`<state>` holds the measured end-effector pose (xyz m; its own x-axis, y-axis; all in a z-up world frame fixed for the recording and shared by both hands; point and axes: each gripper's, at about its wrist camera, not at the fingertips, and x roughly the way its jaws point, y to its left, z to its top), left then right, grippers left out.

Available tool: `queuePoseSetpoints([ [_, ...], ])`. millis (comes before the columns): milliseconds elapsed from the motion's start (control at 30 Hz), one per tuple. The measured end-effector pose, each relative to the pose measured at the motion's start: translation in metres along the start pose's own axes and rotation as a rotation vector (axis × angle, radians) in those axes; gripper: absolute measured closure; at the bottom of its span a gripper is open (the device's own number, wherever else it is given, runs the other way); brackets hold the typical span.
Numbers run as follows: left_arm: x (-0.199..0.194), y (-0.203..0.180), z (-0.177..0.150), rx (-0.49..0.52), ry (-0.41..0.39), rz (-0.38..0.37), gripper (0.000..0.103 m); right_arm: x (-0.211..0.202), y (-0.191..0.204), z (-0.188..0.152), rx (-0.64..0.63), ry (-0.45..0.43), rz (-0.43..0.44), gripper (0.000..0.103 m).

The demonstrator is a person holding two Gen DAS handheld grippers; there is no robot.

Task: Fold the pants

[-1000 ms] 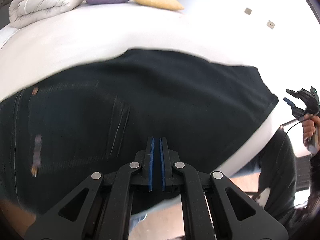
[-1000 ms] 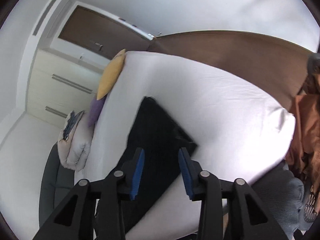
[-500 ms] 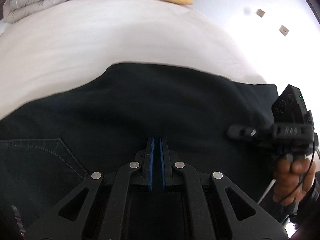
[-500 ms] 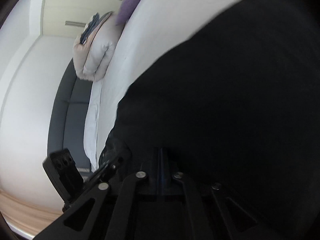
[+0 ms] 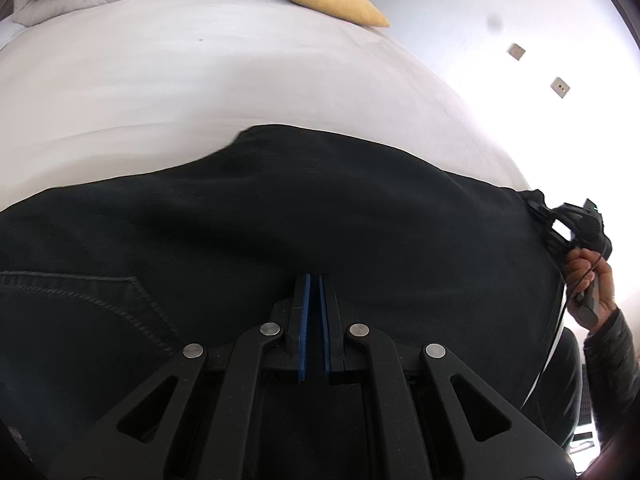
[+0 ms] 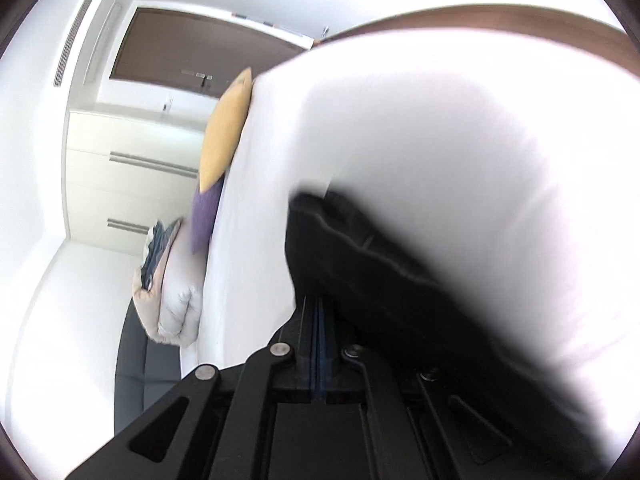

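The black denim pants (image 5: 320, 216) on the white bed (image 5: 200, 80) have just been clamped at the hem by the right tool (image 6: 320, 304), while the left tool (image 5: 314, 280) is clenched on the waist, so folding can begin.

The pants (image 6: 400, 280) smear into blur at the near right, hiding the right gripper's (image 6: 318, 308) fingertips.

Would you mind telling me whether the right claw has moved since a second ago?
Yes. In the left view, the right claw now sits at the pants' right corner, nearer the bed.
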<state>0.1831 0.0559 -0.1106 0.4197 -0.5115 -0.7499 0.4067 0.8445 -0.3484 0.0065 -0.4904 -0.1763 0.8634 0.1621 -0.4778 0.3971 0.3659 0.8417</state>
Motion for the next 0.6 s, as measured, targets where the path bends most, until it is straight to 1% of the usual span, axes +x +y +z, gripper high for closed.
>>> queuePoseSetpoints([
  [33, -0.004, 0.003, -0.002, -0.007, -0.008, 0.008, 0.099, -0.011, -0.005, 0.004, 0.006, -0.04, -0.004, 0.103],
  [67, -0.009, 0.009, -0.005, -0.018, -0.014, 0.015, 0.099, -0.028, -0.02, 0.01, 0.057, -0.09, -0.015, 0.103],
  [100, -0.013, 0.013, -0.007, -0.03, -0.02, 0.026, 0.099, -0.038, -0.031, 0.013, 0.099, -0.118, -0.036, 0.103],
  [133, -0.018, 0.014, -0.01, -0.041, -0.026, 0.042, 0.099, -0.052, -0.042, 0.014, 0.139, -0.141, -0.038, 0.103],
  [167, -0.025, 0.018, -0.013, -0.055, -0.035, 0.068, 0.099, -0.066, -0.044, 0.013, 0.143, -0.162, -0.053, 0.103],
  [200, -0.032, 0.018, -0.015, -0.061, -0.04, 0.089, 0.099, -0.081, -0.036, 0.008, 0.102, -0.185, -0.099, 0.103],
  [233, -0.036, 0.017, -0.015, -0.062, -0.043, 0.106, 0.099, -0.09, -0.028, 0.003, 0.059, -0.189, -0.121, 0.098],
  [267, -0.04, 0.011, -0.014, -0.054, -0.05, 0.111, 0.099, -0.093, -0.018, -0.005, 0.019, -0.171, -0.105, 0.098],
  [333, -0.042, -0.018, -0.007, -0.005, -0.068, 0.05, 0.099, -0.083, 0.012, -0.039, -0.056, -0.08, -0.029, 0.098],
  [367, -0.039, -0.039, -0.004, 0.044, -0.078, 0.013, 0.099, -0.069, 0.032, -0.062, -0.108, -0.019, 0.014, 0.098],
  [400, -0.035, -0.054, -0.003, 0.09, -0.081, -0.011, 0.099, -0.046, 0.057, -0.091, -0.152, 0.054, 0.057, 0.098],
  [433, -0.028, -0.068, -0.003, 0.135, -0.067, -0.025, 0.099, -0.025, 0.075, -0.116, -0.184, 0.136, 0.091, 0.098],
  [467, -0.015, -0.079, -0.004, 0.173, -0.03, -0.029, 0.098, -0.003, 0.089, -0.143, -0.217, 0.231, 0.122, 0.098],
  [533, -0.003, -0.075, -0.008, 0.186, 0.013, 0.0, 0.098, 0.038, 0.107, -0.189, -0.277, 0.38, 0.14, 0.098],
  [567, 0.0, -0.072, -0.009, 0.175, 0.022, 0.013, 0.099, 0.053, 0.108, -0.208, -0.306, 0.436, 0.13, 0.098],
  [600, -0.004, -0.057, -0.01, 0.145, 0.02, 0.015, 0.099, 0.064, 0.103, -0.221, -0.316, 0.465, 0.098, 0.098],
])
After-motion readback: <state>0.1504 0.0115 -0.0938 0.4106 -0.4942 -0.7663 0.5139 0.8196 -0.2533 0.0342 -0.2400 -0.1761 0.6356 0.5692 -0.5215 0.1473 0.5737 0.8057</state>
